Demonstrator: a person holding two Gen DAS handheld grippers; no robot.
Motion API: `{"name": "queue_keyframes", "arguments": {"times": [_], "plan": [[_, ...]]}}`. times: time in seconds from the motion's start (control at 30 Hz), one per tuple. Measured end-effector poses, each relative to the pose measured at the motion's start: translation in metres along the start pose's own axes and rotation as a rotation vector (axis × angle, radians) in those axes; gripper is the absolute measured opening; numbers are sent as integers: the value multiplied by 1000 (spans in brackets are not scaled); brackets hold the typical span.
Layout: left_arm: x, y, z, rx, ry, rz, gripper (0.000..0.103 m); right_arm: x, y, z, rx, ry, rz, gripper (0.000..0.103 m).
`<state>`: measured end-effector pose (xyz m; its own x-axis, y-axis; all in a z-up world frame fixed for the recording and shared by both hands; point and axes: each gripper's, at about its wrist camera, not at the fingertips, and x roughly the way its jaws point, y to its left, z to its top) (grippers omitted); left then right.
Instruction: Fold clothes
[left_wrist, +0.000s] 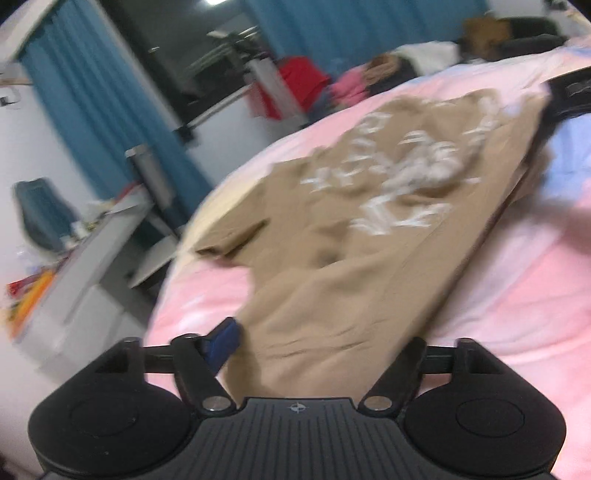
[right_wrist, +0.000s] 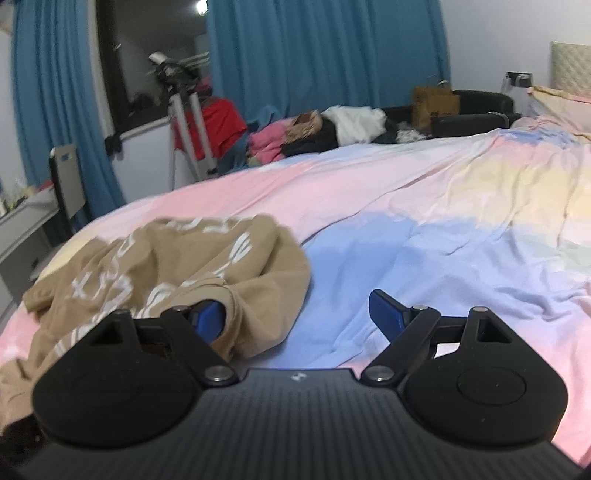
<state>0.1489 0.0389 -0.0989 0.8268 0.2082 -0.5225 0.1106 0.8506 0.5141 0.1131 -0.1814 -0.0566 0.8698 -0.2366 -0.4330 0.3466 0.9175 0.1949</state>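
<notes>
Tan shirt (left_wrist: 354, 236) hiding right fingertip

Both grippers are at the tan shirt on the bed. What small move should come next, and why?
Probably shut the right gripper on the tan shirt. Its fingers stand wide apart, with the left finger tucked into the bunched fabric and the other over bare bedsheet. In the left wrist view the cloth drapes across the left gripper; the picture is blurred, so its hold cannot be confirmed.

A bed (right_wrist: 424, 206) is carrying everything, its pastel pink, blue and yellow sheet lying wrinkled. A tan shirt (left_wrist: 351, 236) with white print is lying rumpled directly on it, toward the bed's near left edge
</notes>
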Motion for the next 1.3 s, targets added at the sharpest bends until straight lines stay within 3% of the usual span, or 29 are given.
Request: {"name": "queue_keyframes", "arguments": {"times": [0.1, 0.2, 0.27, 0.37, 0.47, 0.63, 0.77, 1.0, 1.2, 1.3], "plan": [[-8, 20, 3, -139, -31, 24, 85, 10, 3, -5, -37, 24, -24, 84], [-17, 40, 5, -283, -64, 44, 85, 30, 6, -13, -67, 144, 5, 83], [-23, 53, 7, -379, -85, 57, 85, 33, 4, -14, -52, 152, 2, 83], [-31, 73, 10, -523, -118, 77, 85, 16, 1, -1, -33, 23, -11, 83], [-61, 78, 22, -523, -255, 119, 85, -16, 2, 22, -25, -148, -12, 83], [-120, 120, 56, -633, -457, 137, 88, -75, 0, 80, -22, -374, 46, 84], [-175, 160, 99, -741, -532, 130, 87, -124, 7, 141, -14, -462, 100, 84], [-292, 228, 166, -773, -736, 160, 87, -222, 2, 256, -4, -597, 233, 84], [-383, 273, 209, -813, -836, 183, 89, -307, -6, 327, -25, -721, 322, 84], [-415, 293, 231, -829, -841, 154, 91, -341, -8, 355, -33, -764, 352, 86]]}}
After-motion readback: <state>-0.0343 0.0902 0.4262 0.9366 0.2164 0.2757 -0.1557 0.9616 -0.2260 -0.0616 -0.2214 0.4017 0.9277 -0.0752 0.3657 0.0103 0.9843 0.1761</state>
